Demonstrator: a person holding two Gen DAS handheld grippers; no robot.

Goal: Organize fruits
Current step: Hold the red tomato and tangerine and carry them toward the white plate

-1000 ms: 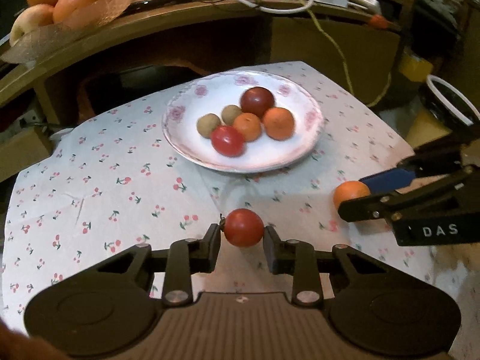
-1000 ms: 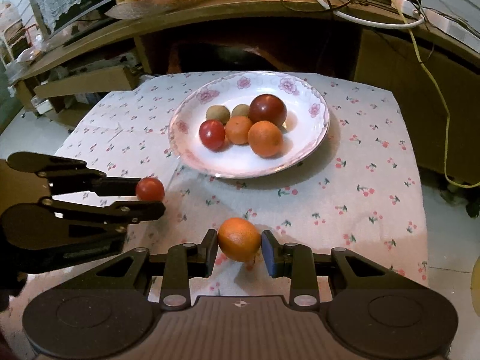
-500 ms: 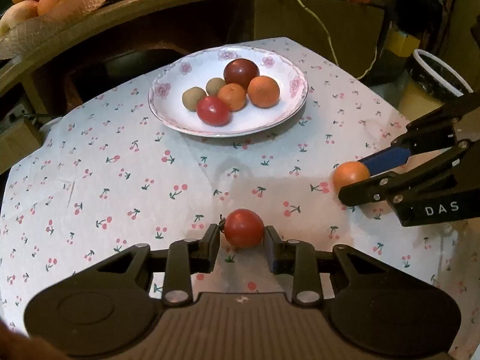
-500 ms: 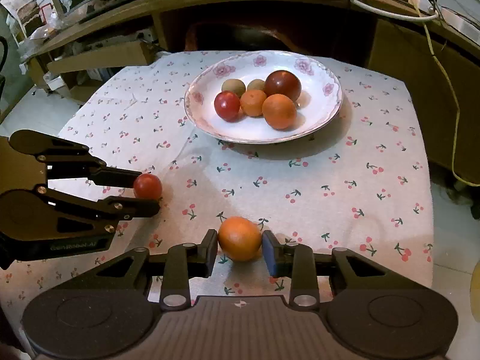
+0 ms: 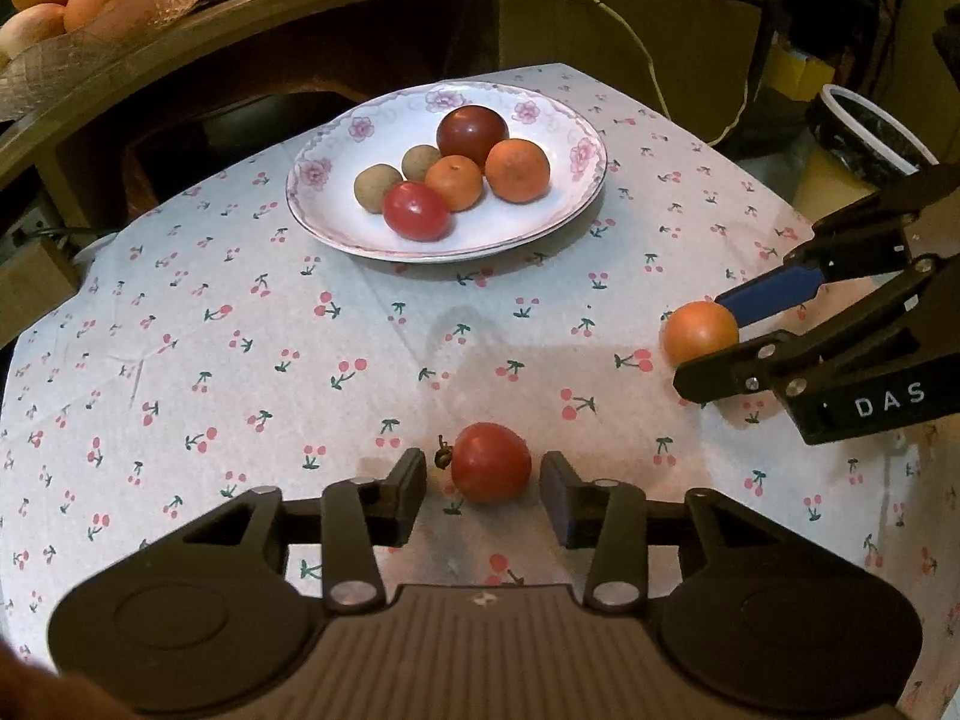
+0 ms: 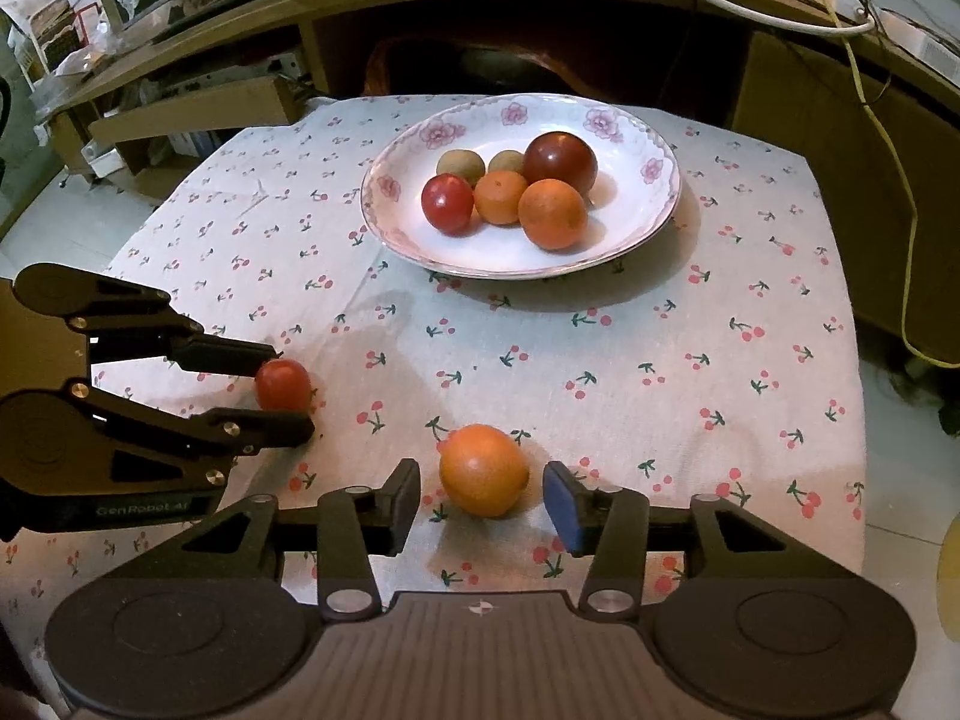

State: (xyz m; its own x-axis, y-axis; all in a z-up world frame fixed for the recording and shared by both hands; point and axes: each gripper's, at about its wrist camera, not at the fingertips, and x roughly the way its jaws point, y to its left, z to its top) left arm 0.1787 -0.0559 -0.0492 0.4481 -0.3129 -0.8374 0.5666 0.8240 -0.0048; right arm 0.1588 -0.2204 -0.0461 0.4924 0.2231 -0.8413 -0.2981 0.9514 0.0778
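Left gripper (image 5: 483,486): jaws apart w/ gaps, red tomato (image 5: 491,462) between, on cherry-print cloth (image 5: 240,330). Right gripper (image 6: 480,495): same, orange (image 6: 483,470) unheld. Plate (image 6: 630,234): six fruits.

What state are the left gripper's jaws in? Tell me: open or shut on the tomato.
Open. In the left wrist view the left gripper has a gap on each side of the tomato, which sits on the tablecloth.

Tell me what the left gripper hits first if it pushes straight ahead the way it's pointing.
The red tomato, lying on the tablecloth between the open fingers of the left gripper. Beyond it the cloth looks bare up to the plate, though depth is uncertain.
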